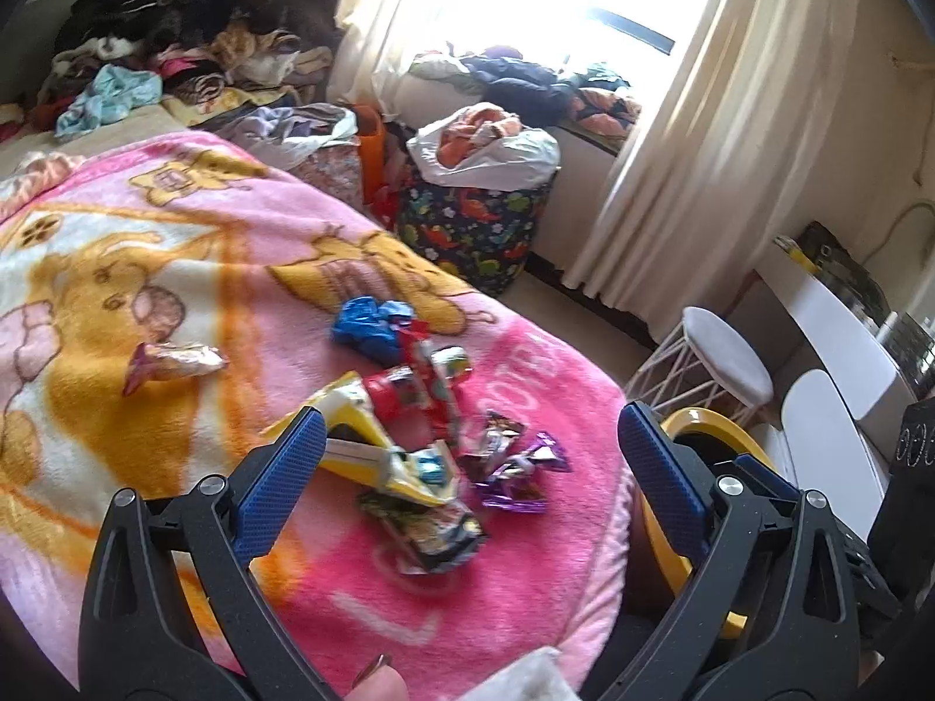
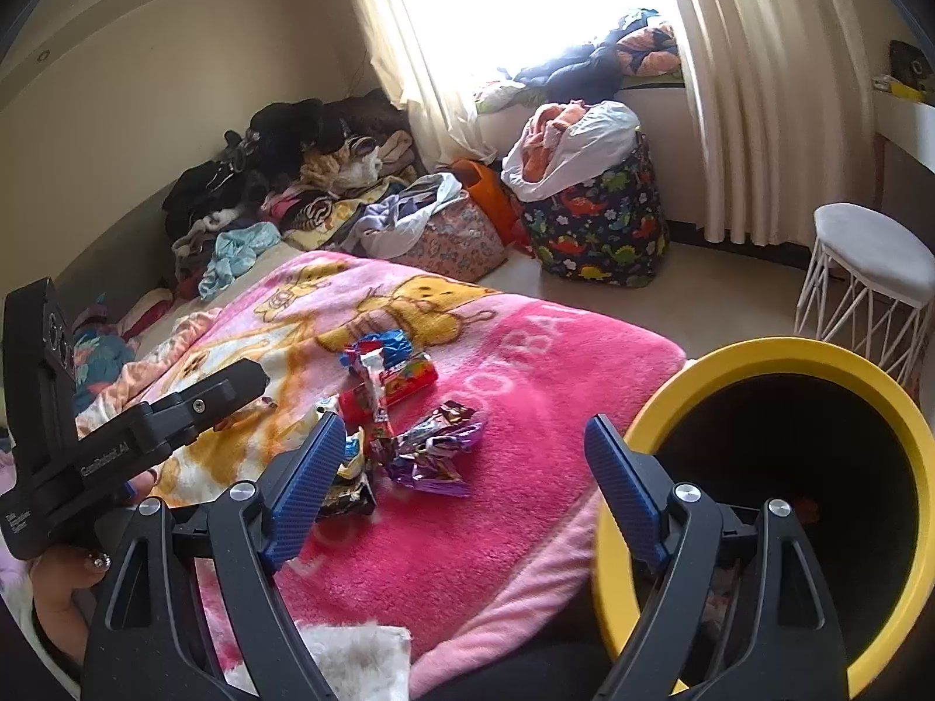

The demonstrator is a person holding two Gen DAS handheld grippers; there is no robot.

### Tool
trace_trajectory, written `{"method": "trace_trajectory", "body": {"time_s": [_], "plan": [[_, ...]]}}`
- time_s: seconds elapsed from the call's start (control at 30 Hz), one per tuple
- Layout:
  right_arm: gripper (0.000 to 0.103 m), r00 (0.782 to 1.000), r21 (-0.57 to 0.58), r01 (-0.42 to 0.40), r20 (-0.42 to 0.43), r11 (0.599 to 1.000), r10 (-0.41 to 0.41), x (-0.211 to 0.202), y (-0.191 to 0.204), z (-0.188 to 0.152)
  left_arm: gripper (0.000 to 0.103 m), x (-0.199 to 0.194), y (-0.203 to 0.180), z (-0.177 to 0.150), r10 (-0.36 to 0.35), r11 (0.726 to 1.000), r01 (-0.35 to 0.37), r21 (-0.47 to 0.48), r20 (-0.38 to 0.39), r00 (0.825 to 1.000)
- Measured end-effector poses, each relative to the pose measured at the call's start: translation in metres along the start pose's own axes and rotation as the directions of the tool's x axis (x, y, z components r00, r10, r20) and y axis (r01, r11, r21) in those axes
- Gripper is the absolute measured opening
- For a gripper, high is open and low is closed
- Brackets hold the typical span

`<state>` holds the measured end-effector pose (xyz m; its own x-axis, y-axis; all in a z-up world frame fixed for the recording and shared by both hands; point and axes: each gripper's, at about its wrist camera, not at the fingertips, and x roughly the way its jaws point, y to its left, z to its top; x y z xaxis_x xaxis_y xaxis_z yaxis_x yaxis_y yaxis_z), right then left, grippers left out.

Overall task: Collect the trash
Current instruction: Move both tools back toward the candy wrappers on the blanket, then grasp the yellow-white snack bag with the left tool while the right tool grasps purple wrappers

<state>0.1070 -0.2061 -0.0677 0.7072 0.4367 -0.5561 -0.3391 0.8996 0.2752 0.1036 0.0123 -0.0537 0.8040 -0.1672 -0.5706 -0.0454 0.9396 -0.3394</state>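
Note:
A heap of snack wrappers lies on the pink blanket (image 1: 514, 572): a yellow wrapper (image 1: 374, 455), a red one (image 1: 409, 391), a crumpled blue one (image 1: 374, 321), a purple foil one (image 1: 520, 467) and a dark one (image 1: 432, 531). A single foil wrapper (image 1: 175, 362) lies apart to the left. My left gripper (image 1: 467, 438) is open above the heap, empty. My right gripper (image 2: 461, 444) is open and empty, over the purple foil wrapper (image 2: 432, 450). A yellow-rimmed bin (image 2: 777, 350) stands right of the bed. The left gripper's body (image 2: 117, 438) shows at the left of the right wrist view.
Piled clothes (image 1: 193, 41) cover the bed's far end. A dinosaur-print bag (image 1: 473, 228) with a white plastic bag stands on the floor by the curtain (image 1: 730, 134). A white wire stool (image 2: 865, 286) and a white desk (image 1: 841, 321) stand at the right.

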Motion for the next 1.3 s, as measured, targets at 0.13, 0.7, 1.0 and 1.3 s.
{"method": "trace_trajectory", "body": {"time_s": [0.13,0.7,1.0,1.3], "plan": [[0.081,1.0,-0.02,-0.003,-0.021,1.0,0.003,0.014,0.007,0.001,0.092,0.003,0.015,-0.001,0.018,0.999,-0.018,-0.035,-0.009,1.0],[0.056,0.983,-0.006,0.03,-0.182,1.0,-0.03,0.088,0.007,0.002,0.081,0.036,0.053,-0.023,0.006,0.987,-0.031,-0.16,-0.157,0.988],[0.033,0.962,0.057,0.02,-0.271,0.998,-0.004,0.118,-0.005,-0.001,0.063,0.061,0.054,-0.032,-0.094,0.969,0.035,-0.246,-0.232,0.968],[0.028,0.968,0.063,-0.004,-0.249,0.998,0.019,0.107,-0.004,-0.005,0.045,0.072,0.058,-0.032,-0.112,0.956,0.033,-0.291,-0.26,0.959]]}}
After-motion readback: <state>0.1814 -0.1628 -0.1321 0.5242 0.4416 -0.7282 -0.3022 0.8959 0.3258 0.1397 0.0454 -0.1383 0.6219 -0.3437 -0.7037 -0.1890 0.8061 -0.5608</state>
